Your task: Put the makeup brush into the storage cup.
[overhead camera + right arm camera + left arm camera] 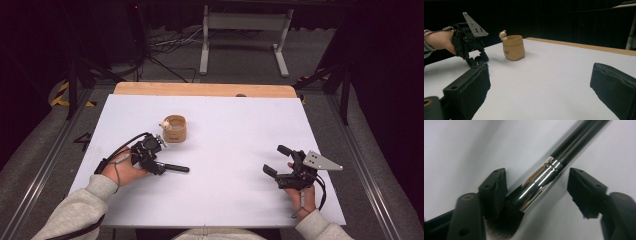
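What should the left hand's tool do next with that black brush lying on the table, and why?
Probably close its fingers a little further. In the left gripper view the makeup brush lies on the white table between the left gripper fingers; one finger is against the bristle end, the other stands clear of the silver collar. Only a firm pinch would allow a lift.

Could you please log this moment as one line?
left gripper: open around black-handled makeup brush | right gripper: open, empty | tan cup: upright

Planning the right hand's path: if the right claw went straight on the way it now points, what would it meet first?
Probably the tan cup; the right claw faces it across bare white table, though depth is uncertain.
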A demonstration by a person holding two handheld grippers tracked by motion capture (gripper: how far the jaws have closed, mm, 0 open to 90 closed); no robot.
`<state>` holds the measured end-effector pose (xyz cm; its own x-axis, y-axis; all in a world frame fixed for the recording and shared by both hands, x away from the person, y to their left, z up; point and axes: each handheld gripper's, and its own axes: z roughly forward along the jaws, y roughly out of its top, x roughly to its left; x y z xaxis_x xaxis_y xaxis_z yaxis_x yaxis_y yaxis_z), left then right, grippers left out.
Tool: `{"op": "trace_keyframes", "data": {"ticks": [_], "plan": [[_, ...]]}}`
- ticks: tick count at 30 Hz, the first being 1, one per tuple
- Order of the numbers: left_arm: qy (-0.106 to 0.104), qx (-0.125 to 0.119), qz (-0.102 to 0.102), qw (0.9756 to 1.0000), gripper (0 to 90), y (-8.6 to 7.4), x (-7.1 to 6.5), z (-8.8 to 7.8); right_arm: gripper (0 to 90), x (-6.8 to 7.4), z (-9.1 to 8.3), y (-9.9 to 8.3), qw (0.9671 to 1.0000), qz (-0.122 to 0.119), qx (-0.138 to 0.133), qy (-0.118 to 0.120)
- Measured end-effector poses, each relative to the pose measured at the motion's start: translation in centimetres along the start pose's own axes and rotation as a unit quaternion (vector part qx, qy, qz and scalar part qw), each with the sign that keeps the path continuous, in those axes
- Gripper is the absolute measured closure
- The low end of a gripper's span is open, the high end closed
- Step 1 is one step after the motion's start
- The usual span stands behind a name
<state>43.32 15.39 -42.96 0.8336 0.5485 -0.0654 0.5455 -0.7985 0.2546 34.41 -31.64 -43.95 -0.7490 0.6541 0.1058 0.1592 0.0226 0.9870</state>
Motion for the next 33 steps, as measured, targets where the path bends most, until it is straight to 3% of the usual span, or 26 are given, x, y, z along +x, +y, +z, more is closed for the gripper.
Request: {"op": "trace_keyframes", "data": {"ticks": [10, 17, 25, 32, 33], "plan": [[0.02, 0.012, 0.018, 0.9996, 54.0, 0.1, -0.1, -0.2, 3.2, 0.0, 0.0, 0.0, 1.0, 0.001, 0.001, 0.001], [0.022, 0.022, 0.035, 0.9989, 67.1, 0.0, -0.4, -0.4, 3.4, -0.1, 0.0, 0.0, 1.0, 0.004, 0.002, 0.002], [0.024, 0.034, 0.061, 0.9973, 69.9, 0.2, -0.6, -0.6, 9.1, 0.1, 0.3, -0.1, 0.9996, 0.006, 0.017, 0.021], [0.02, 0.03, 0.074, 0.9966, 70.0, 0.6, -1.2, -1.6, 6.6, 0.4, 0.4, 0.2, 0.9994, -0.015, 0.023, 0.02], [0.019, 0.028, 0.076, 0.9966, 70.0, 0.7, -1.3, -1.8, 6.5, 0.6, 0.5, 0.5, 0.9989, -0.033, 0.025, 0.02]]}}
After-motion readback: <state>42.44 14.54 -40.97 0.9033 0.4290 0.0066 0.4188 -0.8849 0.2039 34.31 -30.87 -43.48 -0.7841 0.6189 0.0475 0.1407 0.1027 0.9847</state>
